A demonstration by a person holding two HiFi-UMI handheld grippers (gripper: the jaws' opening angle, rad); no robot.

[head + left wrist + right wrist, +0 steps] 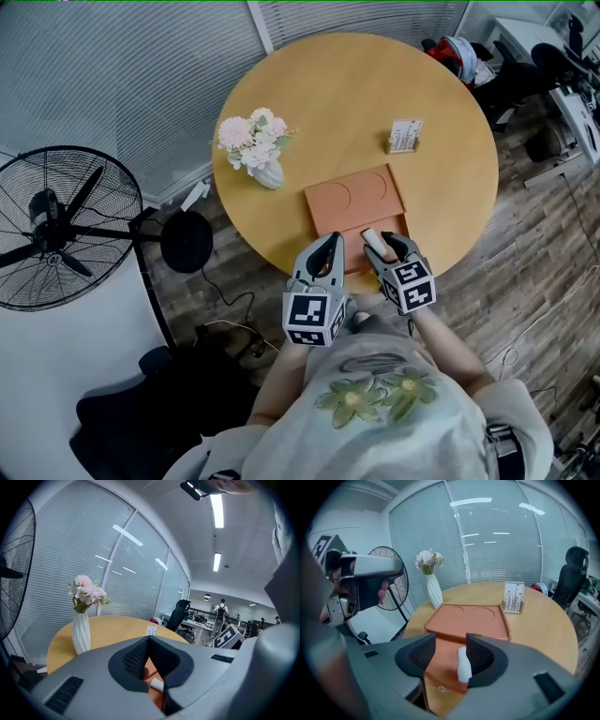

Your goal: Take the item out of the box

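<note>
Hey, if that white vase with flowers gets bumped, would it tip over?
Probably: the vase looks tall and narrow, with flowers bunched on top, so it is likely top-heavy. It looks ceramic, so possibly fragile and slippery to grip.

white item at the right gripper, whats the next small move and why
Probably close the right gripper on the white item: its jaws stand apart, the item sits against one pad with a gap to the other, over the open orange box.
</note>
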